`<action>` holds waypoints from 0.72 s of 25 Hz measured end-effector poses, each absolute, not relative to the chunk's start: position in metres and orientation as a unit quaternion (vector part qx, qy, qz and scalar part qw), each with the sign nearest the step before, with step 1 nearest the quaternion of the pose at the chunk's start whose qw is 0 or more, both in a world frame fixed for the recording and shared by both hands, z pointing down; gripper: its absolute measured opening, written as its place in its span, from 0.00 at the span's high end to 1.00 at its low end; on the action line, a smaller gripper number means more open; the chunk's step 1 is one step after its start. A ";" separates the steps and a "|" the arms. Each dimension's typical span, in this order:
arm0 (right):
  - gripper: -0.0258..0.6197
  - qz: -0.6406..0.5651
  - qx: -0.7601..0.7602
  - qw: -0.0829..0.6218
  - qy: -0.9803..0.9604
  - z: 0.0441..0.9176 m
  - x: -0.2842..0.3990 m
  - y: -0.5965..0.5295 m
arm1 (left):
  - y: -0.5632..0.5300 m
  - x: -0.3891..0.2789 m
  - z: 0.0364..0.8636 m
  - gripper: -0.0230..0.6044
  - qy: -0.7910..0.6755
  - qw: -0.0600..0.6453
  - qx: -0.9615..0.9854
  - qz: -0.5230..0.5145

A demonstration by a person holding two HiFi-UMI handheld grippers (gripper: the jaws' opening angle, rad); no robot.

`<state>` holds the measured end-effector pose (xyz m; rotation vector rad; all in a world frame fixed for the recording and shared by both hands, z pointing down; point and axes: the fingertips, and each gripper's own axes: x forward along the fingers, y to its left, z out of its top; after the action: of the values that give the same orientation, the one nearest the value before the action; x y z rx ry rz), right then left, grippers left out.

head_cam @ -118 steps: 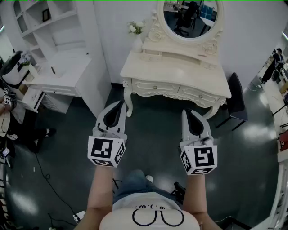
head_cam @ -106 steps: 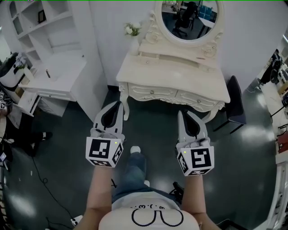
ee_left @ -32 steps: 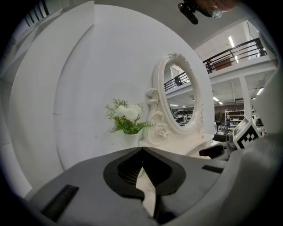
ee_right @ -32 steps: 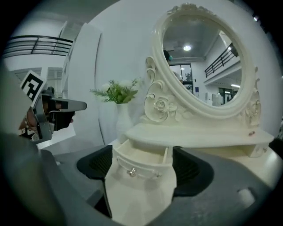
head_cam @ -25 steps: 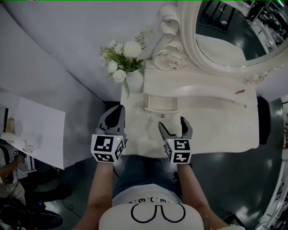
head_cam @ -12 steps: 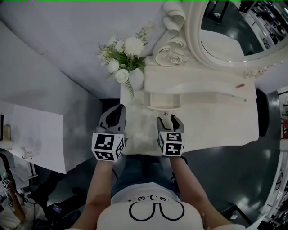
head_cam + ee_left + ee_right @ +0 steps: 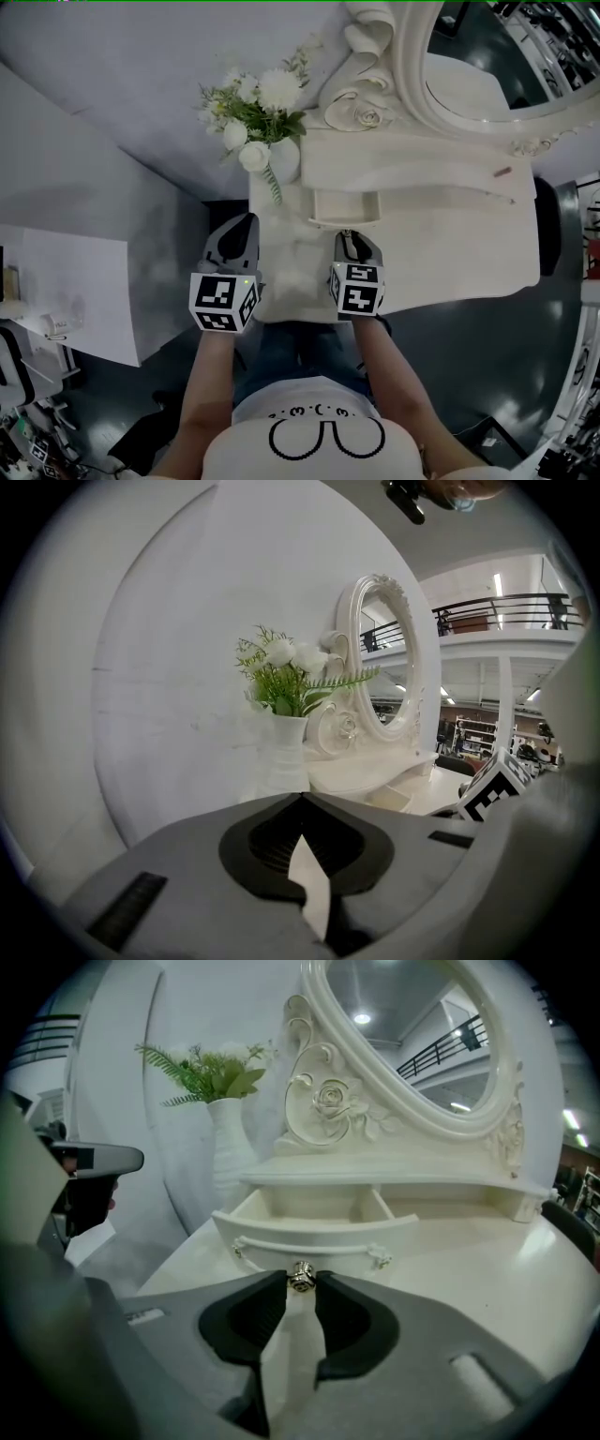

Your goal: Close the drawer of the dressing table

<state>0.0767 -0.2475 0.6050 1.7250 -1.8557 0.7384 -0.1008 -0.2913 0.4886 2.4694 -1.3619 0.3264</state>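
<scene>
The cream dressing table [image 7: 450,248] has a small drawer [image 7: 345,206] under its upper shelf, pulled out and empty. In the right gripper view the drawer [image 7: 314,1218] faces me, with its metal knob [image 7: 301,1276] at the front. My right gripper [image 7: 301,1281] has its jaws closing, and the tips touch the knob on both sides. In the head view this gripper [image 7: 354,236] sits just in front of the drawer. My left gripper [image 7: 239,230] hovers over the table's left front edge, shut and empty, its tips [image 7: 302,797] meeting.
A white vase of flowers [image 7: 258,122] stands at the table's back left corner, just left of the drawer. The oval mirror [image 7: 506,56] rises behind the shelf. A small brown item [image 7: 503,172] lies on the shelf. A white desk [image 7: 66,281] stands at the left.
The person walked up to the table. Over the last second the right gripper sank forward to the drawer front and its wide-open jaws closed in around the knob. The left gripper lowered a little.
</scene>
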 end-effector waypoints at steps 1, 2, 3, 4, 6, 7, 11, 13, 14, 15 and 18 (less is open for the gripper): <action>0.82 0.274 0.632 0.250 -0.680 0.605 0.077 -0.247 | -0.292 -0.100 0.488 0.97 -0.474 0.151 0.860 0.113; 0.82 0.277 0.631 0.251 -0.680 0.605 0.077 -0.247 | -0.293 -0.100 0.487 0.97 -0.474 0.150 0.860 0.112; 0.82 0.280 0.630 0.252 -0.679 0.605 0.077 -0.248 | -0.294 -0.100 0.486 0.97 -0.474 0.149 0.861 0.111; 0.82 0.282 0.629 0.252 -0.679 0.605 0.077 -0.248 | -0.295 -0.100 0.485 0.97 -0.474 0.148 0.861 0.109; 0.82 0.282 0.628 0.253 -0.680 0.603 0.078 -0.251 | -0.299 -0.099 0.481 0.97 -0.475 0.145 0.862 0.105; 0.82 0.282 0.627 0.253 -0.681 0.602 0.078 -0.252 | -0.300 -0.098 0.479 0.97 -0.475 0.144 0.862 0.102; 0.82 0.289 0.621 0.253 -0.684 0.598 0.079 -0.259 | -0.303 -0.098 0.471 0.97 -0.478 0.139 0.862 0.097; 0.82 0.291 0.619 0.253 -0.684 0.597 0.080 -0.263 | -0.305 -0.098 0.468 0.97 -0.480 0.138 0.861 0.094; 0.82 0.292 0.618 0.253 -0.685 0.597 0.080 -0.266 | -0.306 -0.099 0.467 0.97 -0.481 0.137 0.861 0.094; 0.82 0.292 0.616 0.254 -0.686 0.597 0.080 -0.268 | -0.308 -0.099 0.466 0.97 -0.483 0.136 0.860 0.093; 0.82 0.295 0.612 0.257 -0.687 0.598 0.081 -0.275 | -0.311 -0.101 0.465 0.97 -0.489 0.136 0.857 0.091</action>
<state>0.0812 -0.2751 0.5979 1.6606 -1.8637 0.8012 -0.1009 -0.3110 0.4647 2.4805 -1.4158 0.2637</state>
